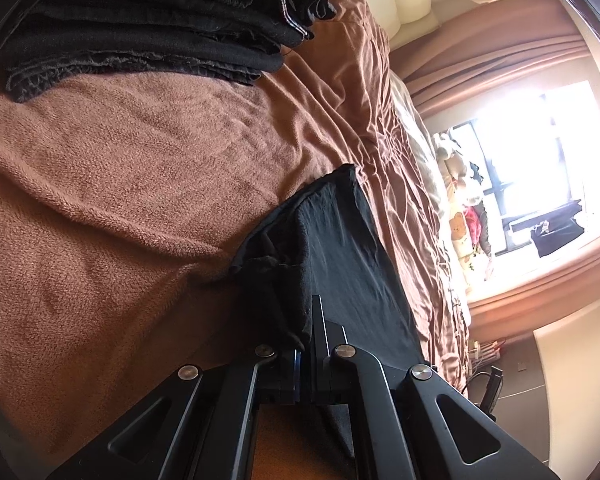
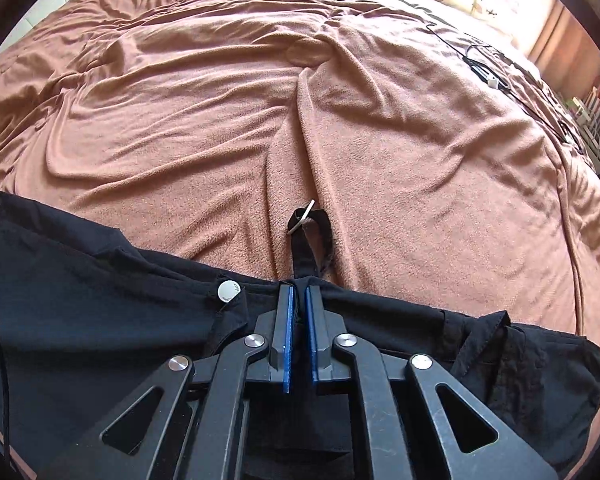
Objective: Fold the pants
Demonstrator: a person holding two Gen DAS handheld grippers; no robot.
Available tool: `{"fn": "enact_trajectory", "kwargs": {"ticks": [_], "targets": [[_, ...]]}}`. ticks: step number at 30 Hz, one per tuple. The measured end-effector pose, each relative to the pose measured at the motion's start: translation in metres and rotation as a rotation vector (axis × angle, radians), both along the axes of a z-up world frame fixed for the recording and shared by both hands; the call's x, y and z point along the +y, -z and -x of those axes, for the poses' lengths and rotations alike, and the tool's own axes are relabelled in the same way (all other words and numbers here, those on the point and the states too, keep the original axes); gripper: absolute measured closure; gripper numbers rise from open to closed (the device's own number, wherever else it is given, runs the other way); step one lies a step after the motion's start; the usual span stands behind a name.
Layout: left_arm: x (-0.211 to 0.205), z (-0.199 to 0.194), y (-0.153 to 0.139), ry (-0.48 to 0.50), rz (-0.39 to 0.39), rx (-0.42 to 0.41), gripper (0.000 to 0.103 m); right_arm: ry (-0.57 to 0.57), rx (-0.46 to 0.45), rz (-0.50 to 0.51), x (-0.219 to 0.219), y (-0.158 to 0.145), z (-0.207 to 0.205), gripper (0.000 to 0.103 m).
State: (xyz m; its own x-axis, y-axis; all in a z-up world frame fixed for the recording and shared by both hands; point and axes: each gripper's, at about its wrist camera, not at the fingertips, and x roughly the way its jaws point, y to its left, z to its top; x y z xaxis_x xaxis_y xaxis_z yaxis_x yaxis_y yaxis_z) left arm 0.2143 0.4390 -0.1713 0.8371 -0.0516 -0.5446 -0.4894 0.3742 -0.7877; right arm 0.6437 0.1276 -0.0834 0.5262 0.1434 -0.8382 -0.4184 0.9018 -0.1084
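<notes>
Black pants [image 2: 100,292] lie on a brown blanket [image 2: 220,120] on a bed. In the right wrist view my right gripper [image 2: 299,292] is shut on the waistband edge, beside a silver button [image 2: 228,291]; a black strap with a metal ring [image 2: 303,220] hangs forward from the band. In the left wrist view my left gripper [image 1: 306,320] is shut on another part of the black pants [image 1: 340,248], holding the cloth stretched taut above the blanket [image 1: 120,180]. The view is tilted sideways.
A stack of folded black garments [image 1: 160,20] sits on the blanket at the upper left of the left wrist view. Pillows [image 1: 460,232], curtains and a bright window [image 1: 540,160] lie beyond the bed. A thin black cable [image 2: 480,68] runs along the bed's right side.
</notes>
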Motion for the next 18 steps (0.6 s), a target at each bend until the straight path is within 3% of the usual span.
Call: {"fn": "enact_trajectory", "kwargs": {"ticks": [11, 18], "targets": [[-0.011, -0.016, -0.061, 0.061, -0.059, -0.114, 0.101, -0.055, -0.031, -0.202, -0.044, -0.043, 0.07, 0.093], [-0.023, -0.036, -0.111, 0.11, -0.103, -0.191, 0.101, -0.081, 0.015, -0.277, -0.076, -0.035, 0.122, 0.093]]}}
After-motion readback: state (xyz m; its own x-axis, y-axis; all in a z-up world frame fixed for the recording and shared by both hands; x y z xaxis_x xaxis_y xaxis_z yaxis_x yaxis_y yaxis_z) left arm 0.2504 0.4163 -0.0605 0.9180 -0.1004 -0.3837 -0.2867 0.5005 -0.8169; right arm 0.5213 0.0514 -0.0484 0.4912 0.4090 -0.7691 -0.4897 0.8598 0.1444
